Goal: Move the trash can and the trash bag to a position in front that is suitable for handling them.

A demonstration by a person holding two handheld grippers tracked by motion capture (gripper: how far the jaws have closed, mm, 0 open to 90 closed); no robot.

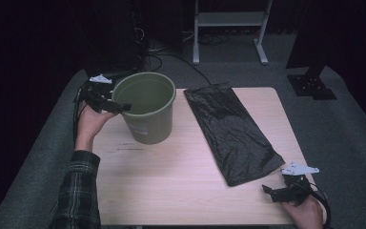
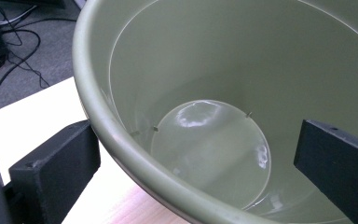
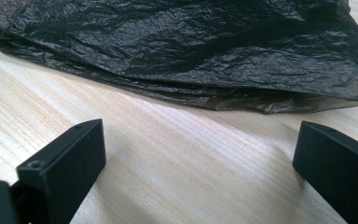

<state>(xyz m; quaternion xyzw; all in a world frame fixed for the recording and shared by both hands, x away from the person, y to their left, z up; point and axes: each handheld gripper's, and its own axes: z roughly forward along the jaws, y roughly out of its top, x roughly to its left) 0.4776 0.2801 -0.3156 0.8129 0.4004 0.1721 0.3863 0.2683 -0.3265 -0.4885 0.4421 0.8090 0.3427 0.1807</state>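
An olive-green plastic bucket (image 1: 147,112) stands upright on the left half of the light wooden table (image 1: 171,181). My left gripper (image 1: 116,106) is open, its jaws astride the bucket's left rim (image 2: 116,135), one outside and one inside; the bucket's bare round bottom (image 2: 209,154) shows. A flat black plastic bag (image 1: 228,129) lies diagonally right of the bucket. My right gripper (image 1: 274,192) stands open just above the table near the front right corner, a short way from the bag's near end (image 3: 191,56), with nothing between its jaws.
Grey carpet surrounds the table. A white metal stand (image 1: 231,28) and loose cables (image 1: 167,57) lie on the floor behind it, with a dark stand base (image 1: 312,86) at the back right. The table's front middle is bare wood.
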